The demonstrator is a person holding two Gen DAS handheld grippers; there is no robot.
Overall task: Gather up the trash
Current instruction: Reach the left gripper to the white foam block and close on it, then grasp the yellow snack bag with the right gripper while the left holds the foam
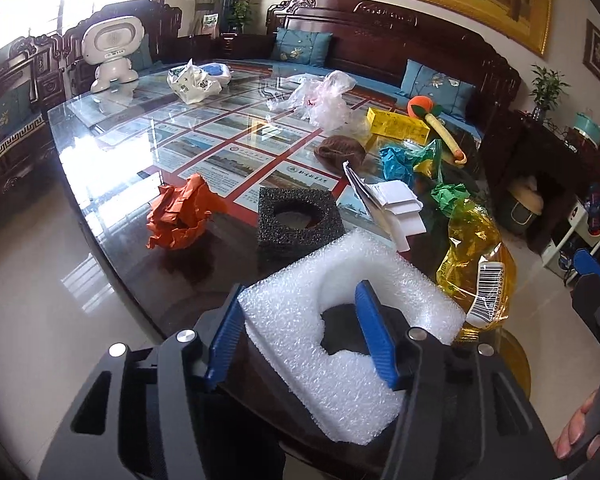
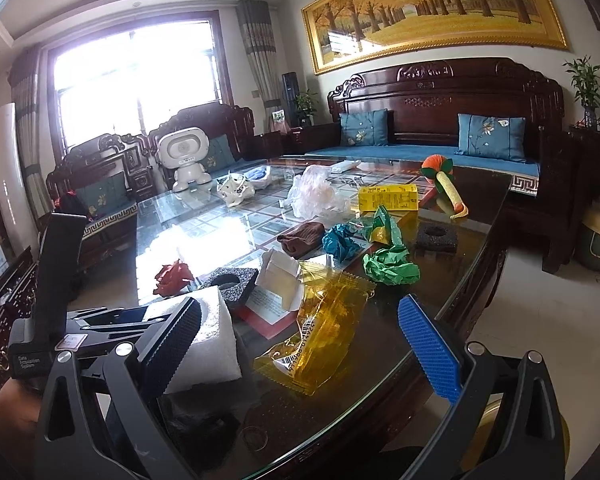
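Note:
My left gripper (image 1: 300,312) is shut on a white foam block (image 1: 340,344): one finger sits against its left side, the other in its middle hole. The block also shows in the right wrist view (image 2: 210,340). My right gripper (image 2: 300,336) is open and empty above a yellow plastic wrapper (image 2: 320,328), which also shows in the left wrist view (image 1: 476,264). On the glass table (image 1: 120,152) lie an orange paper ball (image 1: 182,214), a black foam square (image 1: 298,218) and a white folded card (image 1: 396,208).
Farther back lie blue (image 2: 340,242) and green (image 2: 388,266) paper balls, a brown cloth (image 2: 302,236), a yellow box (image 2: 388,197), a clear plastic bag (image 2: 316,192), a second black foam piece (image 2: 436,237), a carrot toy (image 2: 446,188) and a white toy robot (image 2: 184,158). Sofas surround the table.

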